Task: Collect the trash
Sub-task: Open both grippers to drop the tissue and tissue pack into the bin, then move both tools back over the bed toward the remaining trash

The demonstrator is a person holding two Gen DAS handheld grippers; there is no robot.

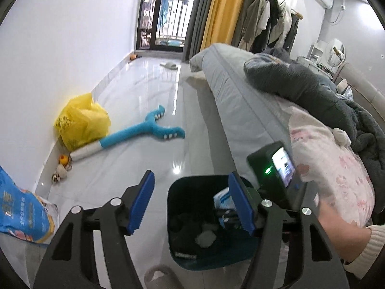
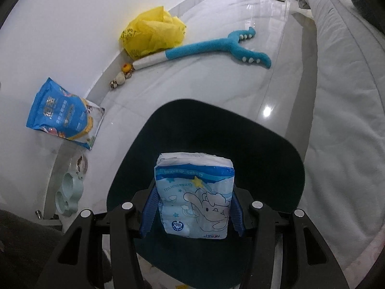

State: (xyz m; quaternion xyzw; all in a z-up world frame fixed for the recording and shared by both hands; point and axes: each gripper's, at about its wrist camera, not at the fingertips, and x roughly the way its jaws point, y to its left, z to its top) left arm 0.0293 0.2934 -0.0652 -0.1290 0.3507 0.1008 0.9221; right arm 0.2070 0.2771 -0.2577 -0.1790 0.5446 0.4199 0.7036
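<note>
A dark teal trash bin [image 1: 182,252] stands on the pale floor beside the bed, with crumpled paper [image 1: 204,238] lying in it. In the left wrist view my left gripper [image 1: 191,180] hangs open above the bin's near rim, nothing between its blue pads [image 1: 142,202]. My right gripper [image 2: 193,200] is shut on a light-blue tissue pack [image 2: 195,192] printed with a cartoon, held upright over the bin's mouth [image 2: 264,149]. The left wrist view shows that same pack [image 1: 222,200] partly hidden behind my left finger, with a hand [image 1: 336,228] on the right gripper.
A yellow plastic bag [image 1: 81,120], a long blue plush toy [image 1: 144,130] and small toys [image 1: 63,161] lie along the left wall. A blue pet-food bag [image 2: 62,115] and pet bowls [image 2: 67,192] sit nearer. The bed [image 1: 240,110] flanks the right; a slipper [image 1: 158,277] lies below.
</note>
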